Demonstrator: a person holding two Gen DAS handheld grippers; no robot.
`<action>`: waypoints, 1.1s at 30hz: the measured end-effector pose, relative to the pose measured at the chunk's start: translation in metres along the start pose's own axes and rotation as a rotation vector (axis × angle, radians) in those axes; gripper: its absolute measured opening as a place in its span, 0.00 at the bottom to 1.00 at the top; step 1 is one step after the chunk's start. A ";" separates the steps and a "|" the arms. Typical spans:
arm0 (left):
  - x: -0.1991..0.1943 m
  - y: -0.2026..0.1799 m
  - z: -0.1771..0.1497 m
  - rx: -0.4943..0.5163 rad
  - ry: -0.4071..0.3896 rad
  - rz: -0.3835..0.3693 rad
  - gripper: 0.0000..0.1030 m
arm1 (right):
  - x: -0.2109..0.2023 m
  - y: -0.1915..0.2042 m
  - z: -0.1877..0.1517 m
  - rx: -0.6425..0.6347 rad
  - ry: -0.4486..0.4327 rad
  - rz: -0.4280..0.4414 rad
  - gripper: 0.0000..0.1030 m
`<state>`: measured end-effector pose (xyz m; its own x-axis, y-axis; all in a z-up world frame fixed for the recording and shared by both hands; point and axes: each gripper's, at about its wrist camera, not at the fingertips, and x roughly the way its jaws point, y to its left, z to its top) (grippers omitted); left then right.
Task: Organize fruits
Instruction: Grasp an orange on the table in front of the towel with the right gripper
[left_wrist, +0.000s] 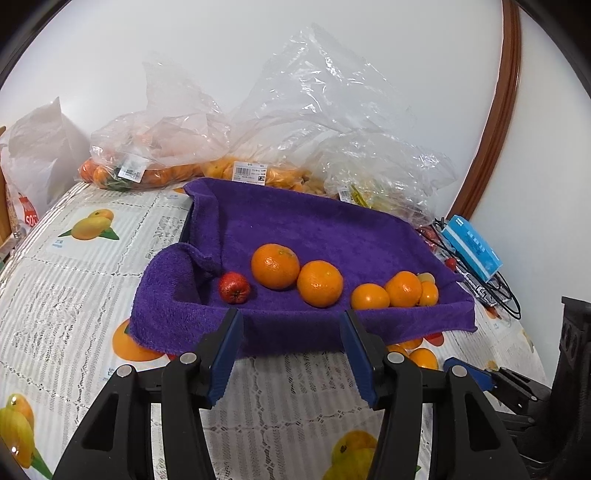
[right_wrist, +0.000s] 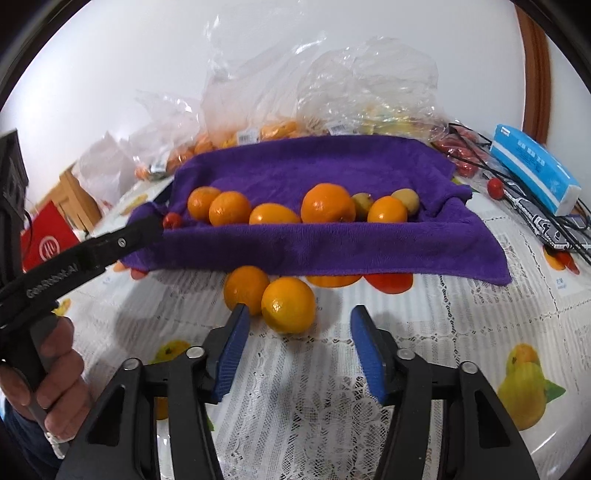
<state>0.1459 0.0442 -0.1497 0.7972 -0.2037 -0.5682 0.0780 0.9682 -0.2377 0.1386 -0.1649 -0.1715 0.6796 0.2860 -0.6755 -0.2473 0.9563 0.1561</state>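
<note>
A plain white wall (left_wrist: 369, 55) fills the view ahead of the claw. A curved brown wooden frame (left_wrist: 498, 122) rises at its upper right. Below, a lace tablecloth (right_wrist: 314, 387) printed with fruit pictures covers the table.

The right gripper (right_wrist: 300, 317) is held open over the tablecloth (right_wrist: 461, 321), nothing between its pads. Two oranges (right_wrist: 289, 305) lie just ahead, beside the left pad. Beyond, oranges (right_wrist: 327, 203) are lined in a purple towel (right_wrist: 332, 247). The left gripper (right_wrist: 146, 225) is seen at the towel's left edge, gripped by a hand (right_wrist: 55, 373).
</note>
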 end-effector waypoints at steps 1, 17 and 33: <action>0.000 0.000 0.000 0.000 0.001 -0.003 0.51 | 0.001 0.000 0.000 -0.002 0.007 -0.003 0.48; 0.003 -0.002 -0.001 0.013 0.014 0.002 0.51 | 0.017 0.004 0.002 -0.002 0.058 -0.007 0.32; 0.004 -0.001 -0.003 0.015 0.021 0.006 0.51 | 0.017 -0.009 0.004 0.076 0.044 0.029 0.30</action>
<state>0.1471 0.0421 -0.1541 0.7851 -0.2011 -0.5858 0.0828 0.9714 -0.2225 0.1549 -0.1682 -0.1813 0.6415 0.3128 -0.7005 -0.2128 0.9498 0.2292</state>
